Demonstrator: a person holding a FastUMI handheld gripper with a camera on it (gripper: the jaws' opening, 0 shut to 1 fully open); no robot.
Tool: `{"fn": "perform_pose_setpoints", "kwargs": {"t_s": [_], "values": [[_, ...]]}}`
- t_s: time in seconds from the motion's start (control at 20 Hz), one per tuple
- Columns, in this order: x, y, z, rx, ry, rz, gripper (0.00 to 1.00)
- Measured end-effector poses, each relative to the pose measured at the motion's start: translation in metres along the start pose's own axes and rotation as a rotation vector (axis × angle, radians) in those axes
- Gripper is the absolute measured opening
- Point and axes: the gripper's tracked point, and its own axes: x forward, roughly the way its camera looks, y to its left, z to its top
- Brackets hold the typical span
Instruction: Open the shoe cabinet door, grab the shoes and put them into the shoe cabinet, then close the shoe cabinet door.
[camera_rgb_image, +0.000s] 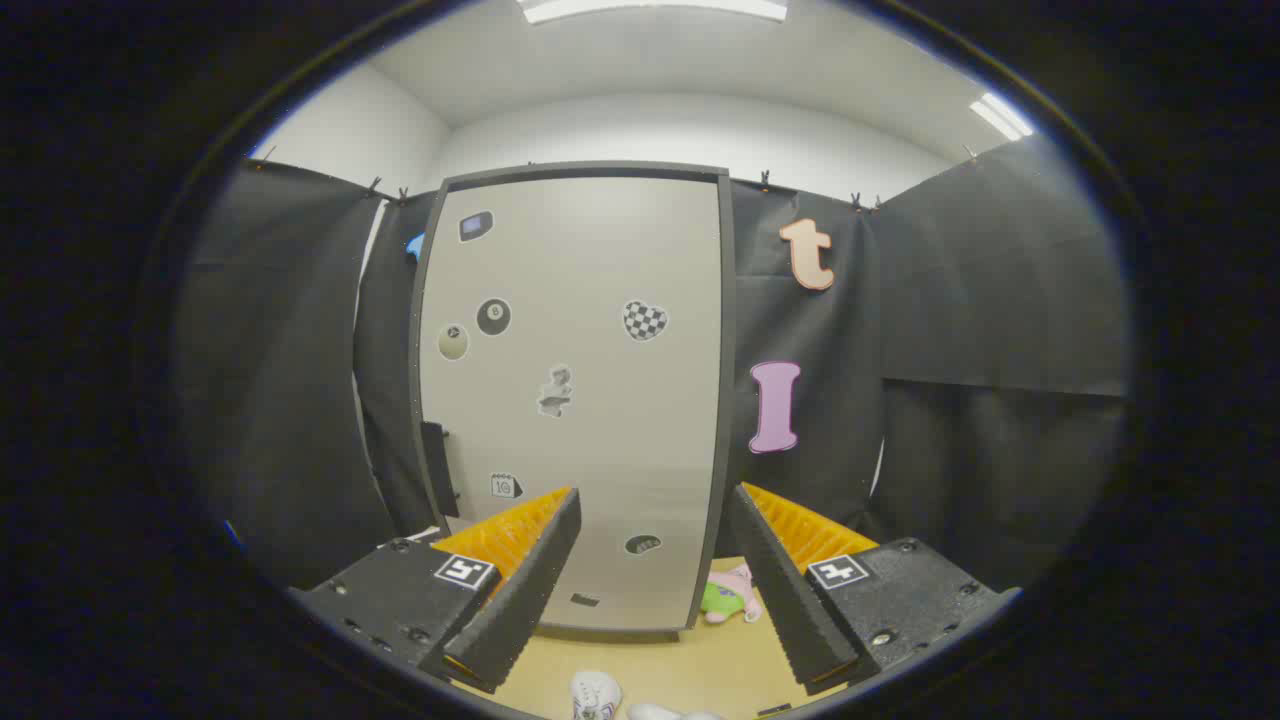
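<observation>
Ahead, tool (655, 540) open; closed shoe cabinet (580, 400), shoes (596, 694) below.

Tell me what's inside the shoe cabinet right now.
Its inside is hidden: the shoe cabinet has its sticker-covered door shut. White shoes lie on the floor in front, a plush toy at its base. The gripper is open, holding nothing.

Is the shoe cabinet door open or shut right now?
Shut. The shoe cabinet door sits flat within its dark frame, no interior showing. The gripper is open, fingers spread, holding nothing, short of the door.
</observation>
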Motion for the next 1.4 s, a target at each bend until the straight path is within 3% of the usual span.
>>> {"fn": "perform_pose_setpoints", "kwargs": {"t_s": [0.5,0.7,1.4], "values": [[-0.007,0.000,0.001,-0.016,0.002,0.012,0.99],[0.004,0.023,-0.002,-0.007,0.011,0.027,0.99],[0.085,0.191,-0.044,0.002,0.045,0.211,0.99]]}}
